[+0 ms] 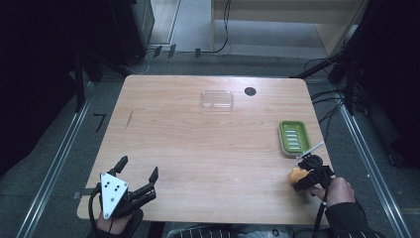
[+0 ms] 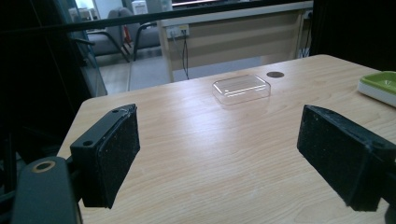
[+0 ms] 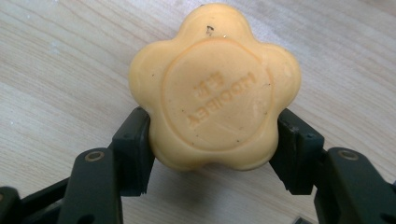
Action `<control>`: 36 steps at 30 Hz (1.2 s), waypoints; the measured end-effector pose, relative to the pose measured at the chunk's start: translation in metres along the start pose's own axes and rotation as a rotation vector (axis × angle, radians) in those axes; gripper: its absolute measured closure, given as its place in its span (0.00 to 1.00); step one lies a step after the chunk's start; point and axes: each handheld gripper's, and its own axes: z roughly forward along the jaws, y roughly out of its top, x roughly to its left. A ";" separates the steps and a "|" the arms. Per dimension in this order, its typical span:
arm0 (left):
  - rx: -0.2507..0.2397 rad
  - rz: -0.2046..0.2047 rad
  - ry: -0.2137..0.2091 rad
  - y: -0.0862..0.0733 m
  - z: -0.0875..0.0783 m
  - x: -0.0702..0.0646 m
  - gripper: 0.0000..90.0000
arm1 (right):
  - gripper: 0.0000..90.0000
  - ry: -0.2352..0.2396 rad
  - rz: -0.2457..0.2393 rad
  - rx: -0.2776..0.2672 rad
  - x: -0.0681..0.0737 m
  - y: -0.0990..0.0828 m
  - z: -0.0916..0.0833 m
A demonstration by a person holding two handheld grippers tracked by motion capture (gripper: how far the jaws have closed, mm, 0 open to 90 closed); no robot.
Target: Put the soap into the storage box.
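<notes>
Right gripper (image 3: 212, 144) around yellow soap (image 3: 215, 88)

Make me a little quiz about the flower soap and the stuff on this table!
1. True or false: the right gripper is shut on the yellow soap.
2. Which dish lies nearer the soap: A, the green soap dish, or B, the clear lid?
3. Are the left gripper jaws open or shut?

Key: 1 true; 2 A; 3 open.

Clear plastic lid (image 1: 217, 99) far on wooden table (image 1: 198, 158), green soap dish (image 1: 293, 137) right
</notes>
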 end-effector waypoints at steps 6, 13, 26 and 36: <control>0.001 0.000 0.001 0.000 0.000 0.000 0.15 | 0.44 -0.009 -0.006 -0.018 0.000 0.001 -0.003; 0.002 0.000 0.000 0.000 0.000 0.000 0.15 | 0.44 -0.016 0.001 -0.034 -0.001 0.004 -0.007; 0.002 0.001 -0.001 0.000 0.000 0.000 0.15 | 0.44 -0.016 -0.003 -0.056 -0.003 0.008 -0.012; 0.001 0.001 0.000 0.000 0.001 -0.001 0.15 | 0.44 -0.023 0.009 -0.074 -0.006 0.011 -0.017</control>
